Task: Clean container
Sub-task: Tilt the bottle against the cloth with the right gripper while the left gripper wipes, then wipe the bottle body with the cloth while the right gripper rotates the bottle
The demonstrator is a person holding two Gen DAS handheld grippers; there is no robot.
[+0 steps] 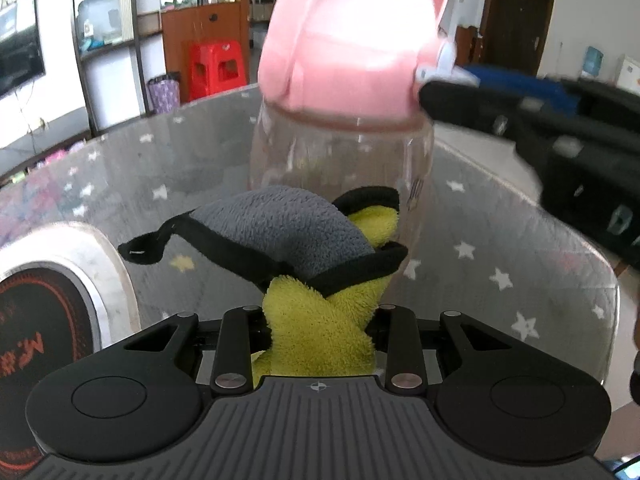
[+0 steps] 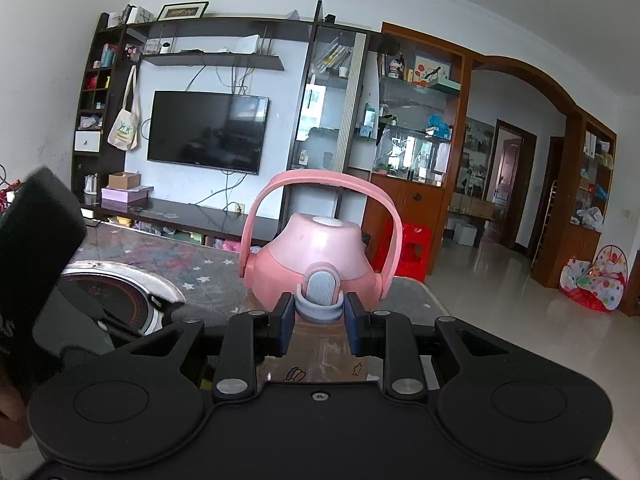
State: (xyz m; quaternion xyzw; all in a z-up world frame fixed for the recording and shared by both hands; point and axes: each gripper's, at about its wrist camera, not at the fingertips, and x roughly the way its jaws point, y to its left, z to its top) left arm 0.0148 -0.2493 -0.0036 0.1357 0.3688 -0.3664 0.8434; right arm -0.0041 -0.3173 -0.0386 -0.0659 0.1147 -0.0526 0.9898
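Note:
A clear plastic bottle point(image 1: 340, 160) with a pink lid point(image 1: 348, 60) and a pink carry handle point(image 2: 320, 184) stands on the glass table. My left gripper point(image 1: 316, 320) is shut on a grey and yellow-green cloth point(image 1: 288, 236) with black edging; the cloth lies against the bottle's lower side. My right gripper point(image 2: 318, 328) is shut on the bottle just under the lid, its blue pads point(image 2: 286, 326) on either side of the grey spout latch point(image 2: 322, 292). That same gripper enters the left wrist view from the right point(image 1: 520, 120). The left gripper's fingertips are hidden by the cloth.
The table top point(image 1: 500, 240) is star-patterned glass. A round induction cooktop point(image 1: 48, 312) is set in it at the left, also seen as cooktop point(image 2: 120, 288). Behind stand a red stool point(image 2: 412, 248), a TV point(image 2: 206, 132) and shelves. The left hand's gripper body point(image 2: 36, 264) blocks the left edge.

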